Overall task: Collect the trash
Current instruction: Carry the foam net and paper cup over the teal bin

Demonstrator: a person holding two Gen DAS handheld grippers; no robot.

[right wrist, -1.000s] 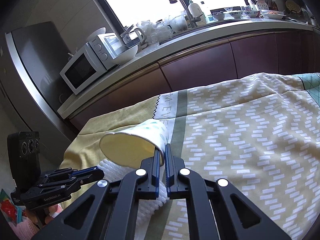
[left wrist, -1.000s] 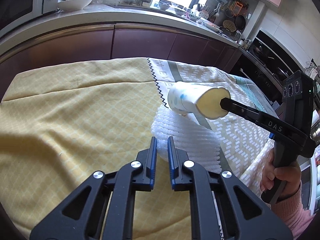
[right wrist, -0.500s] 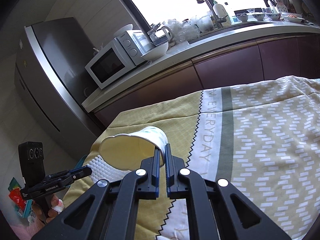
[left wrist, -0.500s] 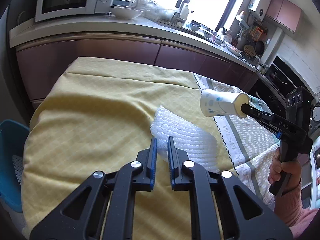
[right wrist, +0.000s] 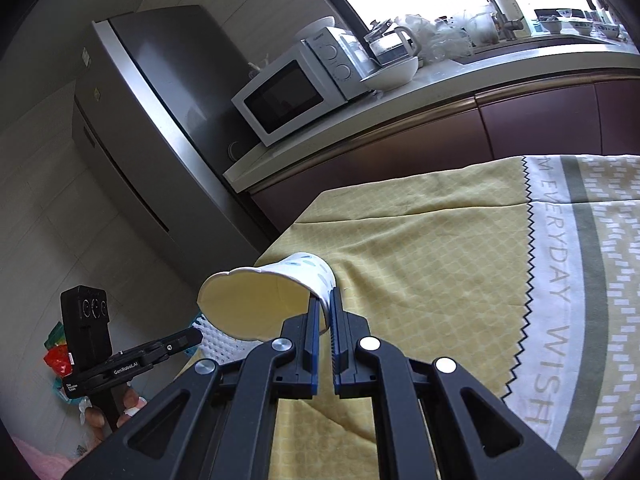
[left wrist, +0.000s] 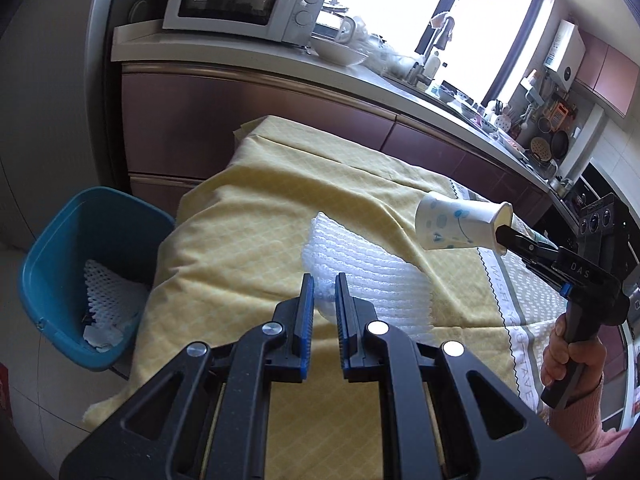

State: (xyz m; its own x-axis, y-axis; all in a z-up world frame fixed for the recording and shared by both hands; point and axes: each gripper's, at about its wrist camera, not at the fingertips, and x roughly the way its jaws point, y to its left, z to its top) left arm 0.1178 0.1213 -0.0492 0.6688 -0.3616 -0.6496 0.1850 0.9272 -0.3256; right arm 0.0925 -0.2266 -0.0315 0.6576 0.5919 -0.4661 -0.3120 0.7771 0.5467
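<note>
Both tools are full: my left gripper (left wrist: 323, 292) pinches a white ribbed foam sheet (left wrist: 360, 276) above the yellow tablecloth (left wrist: 260, 216), my right gripper (right wrist: 326, 312) clamps a blue-spotted paper cup's (right wrist: 276, 300) rim; blue plastic bin (left wrist: 60, 240) stands beside the table

Left gripper (left wrist: 322, 292) grips white foam sheet (left wrist: 360, 272) above yellow cloth (left wrist: 240, 232), blue bin (left wrist: 80, 248) beside

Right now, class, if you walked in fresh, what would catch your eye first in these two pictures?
First, the paper cup, held on its side above the yellow tablecloth, its rim pinched in the right tool. Next, the white foam sheet, its near edge clamped in the left tool. Then the blue bin on the floor left of the table, white netting already inside.
</note>
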